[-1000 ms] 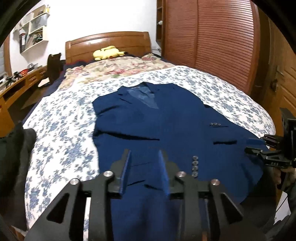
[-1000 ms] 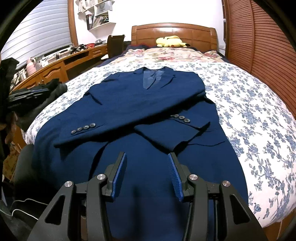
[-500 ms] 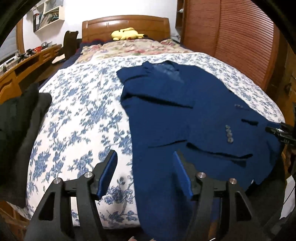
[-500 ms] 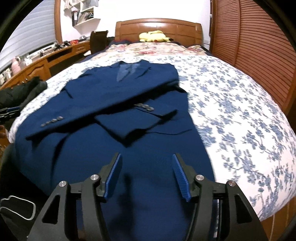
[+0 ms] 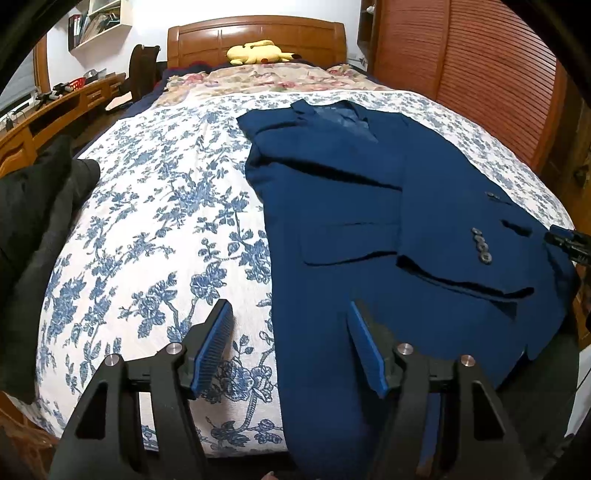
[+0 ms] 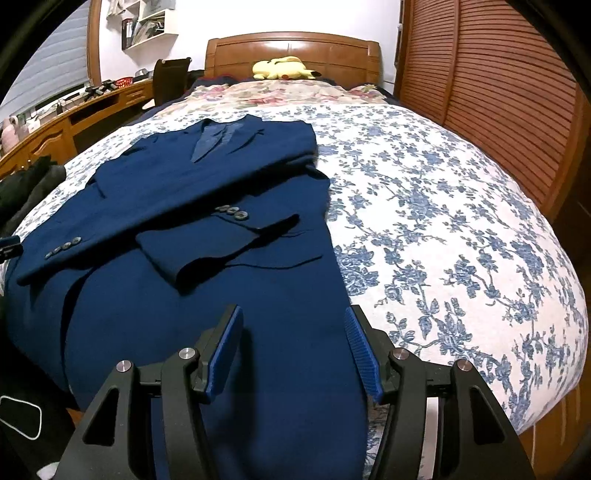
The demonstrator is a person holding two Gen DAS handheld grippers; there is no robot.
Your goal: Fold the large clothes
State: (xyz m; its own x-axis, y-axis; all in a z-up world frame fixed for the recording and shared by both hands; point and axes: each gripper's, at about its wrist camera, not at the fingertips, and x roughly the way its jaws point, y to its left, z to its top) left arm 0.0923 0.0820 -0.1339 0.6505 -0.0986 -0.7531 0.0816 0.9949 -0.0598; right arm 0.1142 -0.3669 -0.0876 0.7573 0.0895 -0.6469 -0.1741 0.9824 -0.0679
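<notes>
A navy blue suit jacket (image 5: 388, 229) lies flat on the bed, collar toward the headboard, both sleeves folded across its front; it also shows in the right wrist view (image 6: 207, 236). Its hem hangs over the bed's foot edge. My left gripper (image 5: 291, 347) is open and empty, above the jacket's lower left edge. My right gripper (image 6: 293, 349) is open and empty, above the jacket's lower right edge. The right gripper's tip shows at the right edge of the left wrist view (image 5: 570, 242).
The bed has a blue floral cover (image 5: 155, 229) and a wooden headboard (image 5: 255, 35) with a yellow plush toy (image 5: 258, 51). Dark clothes (image 5: 33, 214) lie at the bed's left side. A wooden desk (image 6: 74, 122) stands left, a slatted wardrobe (image 6: 491, 92) right.
Both grippers have opened wider. The left one has swung left to the jacket's left hem edge; the right one has swung right to its right hem edge.
</notes>
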